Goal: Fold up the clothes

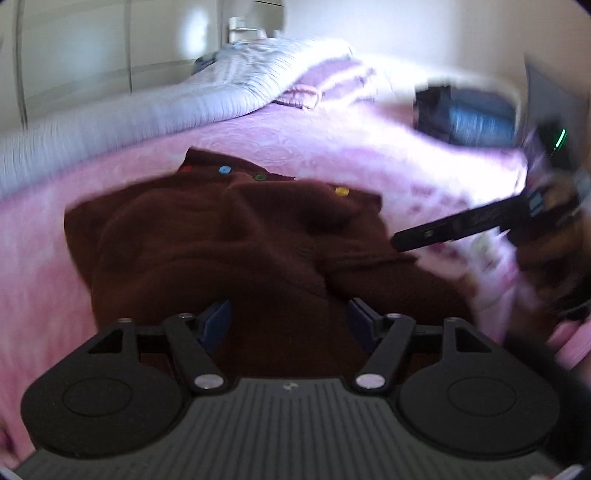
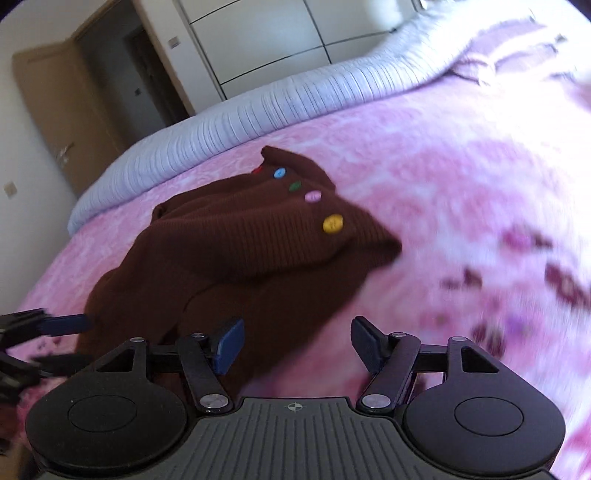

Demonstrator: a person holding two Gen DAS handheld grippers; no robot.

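Observation:
A dark brown knitted cardigan [image 1: 221, 240] with coloured buttons [image 1: 224, 170] lies rumpled on the pink bedspread [image 1: 332, 140]; it also shows in the right wrist view [image 2: 240, 251]. My left gripper [image 1: 290, 321] is open, its blue pads over the cardigan's near edge, holding nothing. My right gripper [image 2: 297, 343] is open and empty, above the cardigan's near right edge. The right gripper shows from the side in the left wrist view [image 1: 461, 225]. The left gripper's fingers [image 2: 62, 325] show at the left edge of the right wrist view.
A rolled white and grey duvet [image 1: 147, 110] lies along the far side of the bed, also in the right wrist view [image 2: 295, 96]. A dark bag or box [image 1: 469, 114] sits at the far right. Wardrobe doors [image 2: 277, 33] and a doorway [image 2: 110, 74] stand behind.

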